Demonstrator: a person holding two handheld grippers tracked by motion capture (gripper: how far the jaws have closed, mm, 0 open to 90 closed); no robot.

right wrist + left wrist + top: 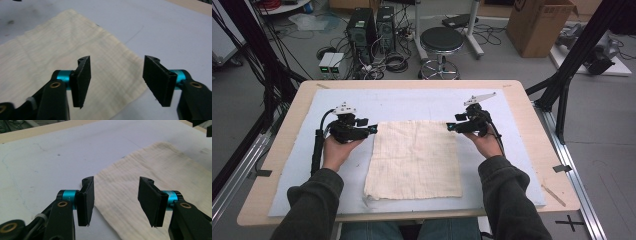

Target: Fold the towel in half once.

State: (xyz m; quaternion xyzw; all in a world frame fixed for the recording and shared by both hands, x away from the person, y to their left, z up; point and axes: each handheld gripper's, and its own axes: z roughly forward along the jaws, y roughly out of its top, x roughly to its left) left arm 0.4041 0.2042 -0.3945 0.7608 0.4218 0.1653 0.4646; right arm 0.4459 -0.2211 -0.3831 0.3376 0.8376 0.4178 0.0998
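High view first: nearest me, the cream, square, crinkled cotton cloth [414,159] lies flat on the pale blue mat [297,170] in the middle of the wooden table [262,200]. Farther up, my left gripper [373,129] sits at its far-left corner and my right gripper [450,126] at its far-right corner, both with jaws spread and holding nothing. I judge this the approach before a fold; next I need each gripper to pinch its corner together.
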